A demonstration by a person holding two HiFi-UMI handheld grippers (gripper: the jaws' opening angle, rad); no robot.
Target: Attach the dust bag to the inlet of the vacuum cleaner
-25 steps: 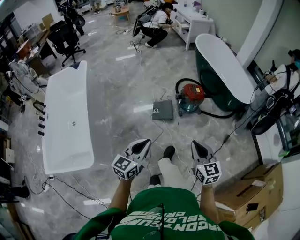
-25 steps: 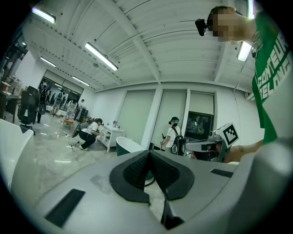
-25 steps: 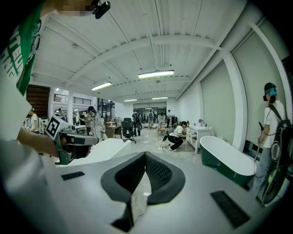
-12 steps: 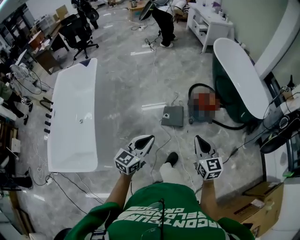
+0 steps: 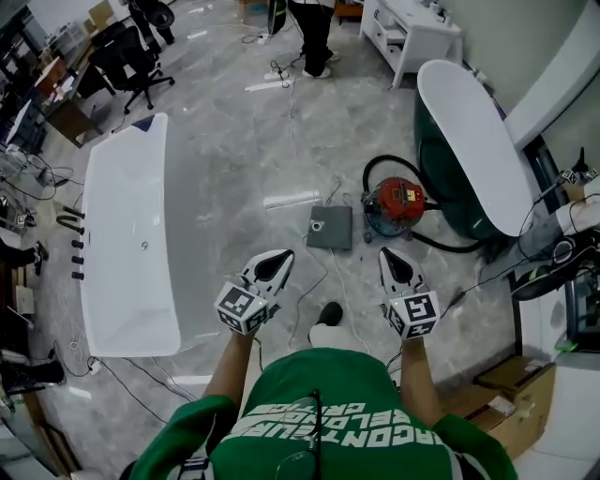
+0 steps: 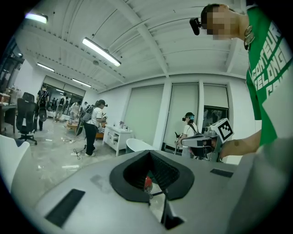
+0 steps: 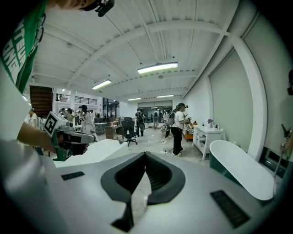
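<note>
A red vacuum cleaner (image 5: 398, 202) with a black hose stands on the marble floor beside a dark green bathtub. The flat grey dust bag (image 5: 328, 227) lies on the floor just left of it. My left gripper (image 5: 284, 253) is held out at waist height, short of the bag, shut and holding nothing. My right gripper (image 5: 384, 251) is level with it, short of the vacuum, also shut and holding nothing. In the left gripper view the jaws (image 6: 149, 153) meet, and a bit of the red vacuum (image 6: 147, 183) shows below them. The right gripper view shows its jaws (image 7: 145, 154) together.
A long white bathtub (image 5: 131, 234) stands at the left and the green-and-white bathtub (image 5: 469, 141) at the right. Cables trail over the floor near my feet. Cardboard boxes (image 5: 511, 412) sit at the lower right. A person (image 5: 314, 28) stands far ahead by a white cabinet (image 5: 412, 33).
I have walked forward with both grippers held out, so the vacuum and bag now lie closer in front of them. The person far ahead has stood up from a crouch.
</note>
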